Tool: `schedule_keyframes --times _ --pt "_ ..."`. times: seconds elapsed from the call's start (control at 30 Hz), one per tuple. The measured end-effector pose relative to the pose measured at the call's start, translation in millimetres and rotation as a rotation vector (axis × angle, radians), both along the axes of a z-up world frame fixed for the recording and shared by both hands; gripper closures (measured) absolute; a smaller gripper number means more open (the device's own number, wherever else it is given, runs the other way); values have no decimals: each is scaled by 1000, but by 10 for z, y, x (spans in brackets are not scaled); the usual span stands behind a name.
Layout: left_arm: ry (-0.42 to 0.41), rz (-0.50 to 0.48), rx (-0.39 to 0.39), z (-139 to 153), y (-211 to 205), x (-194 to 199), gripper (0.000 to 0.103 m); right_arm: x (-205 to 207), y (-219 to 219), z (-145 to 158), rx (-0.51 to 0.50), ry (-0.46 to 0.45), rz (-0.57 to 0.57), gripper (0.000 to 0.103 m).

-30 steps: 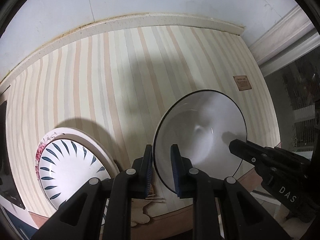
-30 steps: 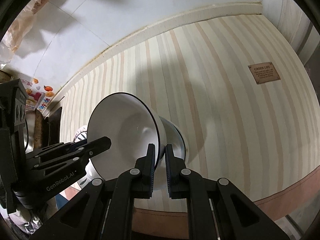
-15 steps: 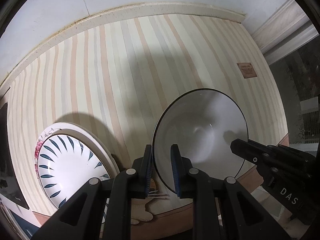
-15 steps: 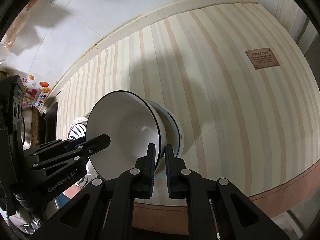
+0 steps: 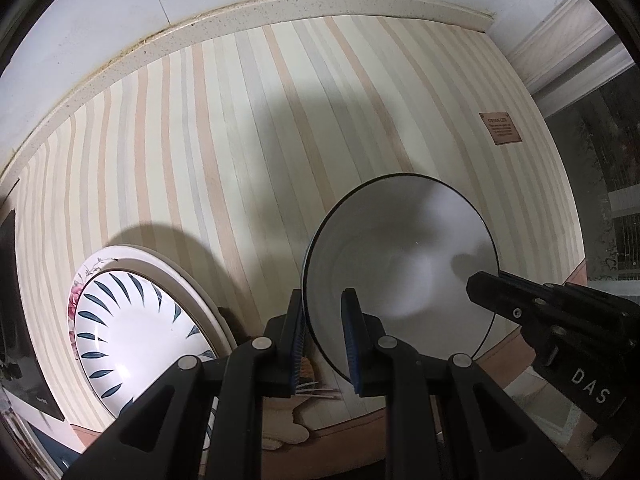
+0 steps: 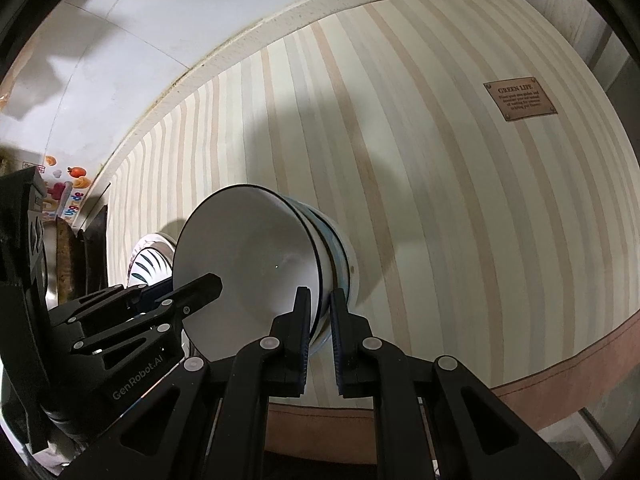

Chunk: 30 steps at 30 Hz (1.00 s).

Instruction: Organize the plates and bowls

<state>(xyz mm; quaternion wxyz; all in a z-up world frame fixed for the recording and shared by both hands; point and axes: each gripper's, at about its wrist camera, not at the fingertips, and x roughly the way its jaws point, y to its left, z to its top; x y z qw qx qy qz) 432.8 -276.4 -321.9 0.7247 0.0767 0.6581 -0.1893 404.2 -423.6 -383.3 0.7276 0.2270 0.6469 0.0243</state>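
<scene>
**Both grippers on rim of top bowl, stacked on striped mat**

Left gripper [image 5: 323,304]: clenched on the near rim of the white bowl [image 5: 400,264], one pad outside the wall, one inside. It points steeply down.

Right gripper [image 6: 320,300]: straddles the opposite rim of the same bowl. Its jaws are just starting to open, with the rim between them and the pads lying against it. It also points steeply down. Each gripper's tip shows in the other's view, at the far side of the bowl.

The white bowl has a thin dark rim line and nothing inside. It sits nested on the lower bowls [image 6: 340,248], at least two of them, with blue-lined rims showing under it in the right wrist view. The stack stands on the striped mat [image 5: 240,140], near its front edge.

To the left of the stack, apart from it, a leaf-pattern plate [image 5: 132,332] lies on a bigger floral-rim plate [image 5: 90,270]. Both are on the mat, and the front of them is partly hidden by the left gripper's body.

Farther back the mat is bare, with shadows across it. A brown label [image 5: 500,128] is on the mat at the far right. Beyond it a speckled ledge [image 5: 280,8] runs along the pale wall [image 5: 100,20]. A colourful printed packet [image 6: 60,192] is at the far left in the right wrist view, too blurred to tell more.
</scene>
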Motion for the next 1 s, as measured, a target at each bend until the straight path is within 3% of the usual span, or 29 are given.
schedule_keyframes --times 0.3,0.53,0.63,0.8,1.0 --pt "11 -4 -3 7 1 -5 86 10 38 8 -31 20 9 88" --pt "-29 7 -16 312 110 -107 83 -84 112 219 -83 8 38 87" --pt "-53 16 -40 498 199 -187 82 -194 196 429 -125 -21 57 79" --pt "-102 19 -74 852 347 -337 77 -400 295 846 -163 -85 67 56" --pt "-130 39 -117 1199 544 -510 71 -652 413 1326 -201 -154 75 46"
